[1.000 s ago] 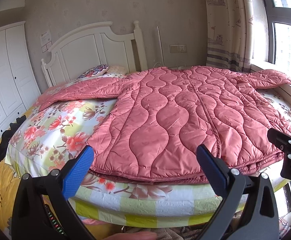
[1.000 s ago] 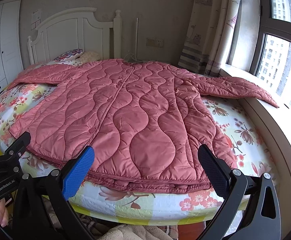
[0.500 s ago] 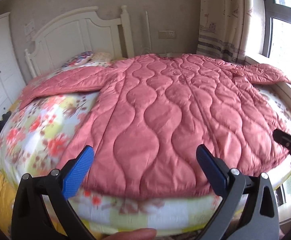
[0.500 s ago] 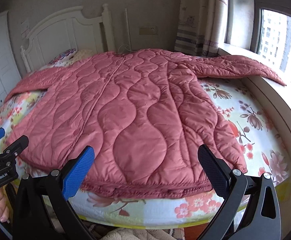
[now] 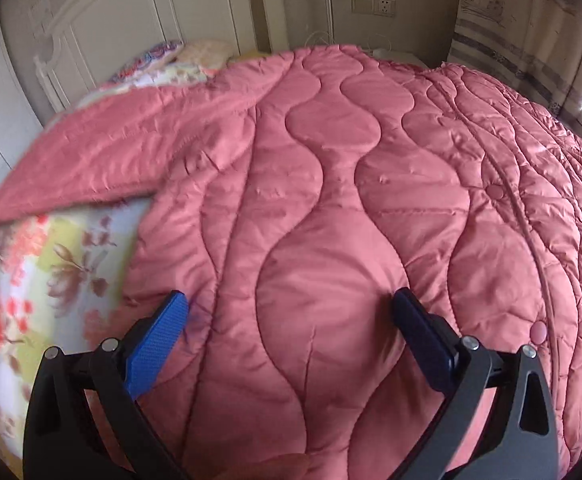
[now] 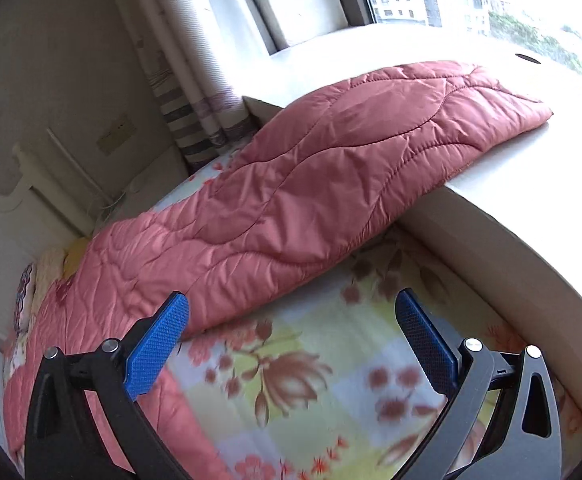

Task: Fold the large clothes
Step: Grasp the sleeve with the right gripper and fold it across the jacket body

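The quilted jacket lies spread flat across the bed, front up, and covers most of the floral sheet. It looks puffy and light, with a slick shiny shell, so I judge it will slide easily over the sheet and spring back out of any loose fold. The padding is thick enough that a pinch in the middle of a panel would gather a lot of bulk; an edge or a cuff seems the better place to take hold.

One sleeve runs out to my right, bridging from the bed up onto the window ledge, its cuff resting on the ledge. The other sleeve stretches away to my left toward the headboard.

My left tongs are spread wide and hold nothing, their tips low over the jacket's body near its left edge; whether they touch it I cannot tell. My right tongs are also wide apart and empty, above the bare sheet with the left tip just beside the right sleeve's lower edge. I judge that sleeve the first thing to fold inward.

Two snap buttons show along the front closure.
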The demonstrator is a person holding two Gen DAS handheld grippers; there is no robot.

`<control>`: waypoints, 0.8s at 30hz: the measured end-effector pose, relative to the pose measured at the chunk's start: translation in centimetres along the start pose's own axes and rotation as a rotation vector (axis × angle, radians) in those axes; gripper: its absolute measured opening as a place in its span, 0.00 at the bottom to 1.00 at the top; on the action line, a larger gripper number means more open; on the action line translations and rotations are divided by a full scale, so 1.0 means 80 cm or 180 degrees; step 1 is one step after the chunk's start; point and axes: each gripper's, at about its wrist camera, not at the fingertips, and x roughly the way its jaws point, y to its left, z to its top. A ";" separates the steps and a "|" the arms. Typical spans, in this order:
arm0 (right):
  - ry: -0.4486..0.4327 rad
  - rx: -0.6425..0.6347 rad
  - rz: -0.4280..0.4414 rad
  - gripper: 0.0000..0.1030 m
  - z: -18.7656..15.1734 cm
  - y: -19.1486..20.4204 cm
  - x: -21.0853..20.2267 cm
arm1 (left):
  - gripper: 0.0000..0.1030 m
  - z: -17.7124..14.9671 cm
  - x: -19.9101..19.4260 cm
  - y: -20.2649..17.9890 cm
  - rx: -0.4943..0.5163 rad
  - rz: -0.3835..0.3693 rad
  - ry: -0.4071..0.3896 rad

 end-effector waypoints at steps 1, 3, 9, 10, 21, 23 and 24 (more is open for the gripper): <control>-0.0010 0.0052 -0.0046 0.96 0.006 -0.001 0.010 | 0.98 -0.004 0.002 0.004 -0.0031 -0.0055 -0.0084; -0.0019 0.0106 -0.0143 0.96 0.019 -0.002 0.030 | 0.98 -0.011 0.005 0.008 -0.0060 -0.0112 -0.0134; -0.0784 -0.0125 -0.0576 0.45 0.044 0.052 0.006 | 0.98 -0.013 0.009 0.015 -0.0146 -0.0226 -0.0081; -0.0993 -0.0356 -0.0585 0.45 0.044 0.083 -0.008 | 0.98 -0.012 0.009 0.013 -0.0147 -0.0199 -0.0077; -0.0940 -0.4386 -0.0771 0.76 -0.263 0.392 0.026 | 0.98 -0.012 0.010 0.016 -0.0165 -0.0225 -0.0089; -0.1047 -0.4365 -0.0795 0.76 -0.282 0.378 0.032 | 0.98 -0.012 0.009 0.016 -0.0162 -0.0231 -0.0090; -0.0995 -0.4203 -0.0854 0.81 -0.273 0.371 0.032 | 0.98 -0.012 0.009 0.016 -0.0161 -0.0232 -0.0092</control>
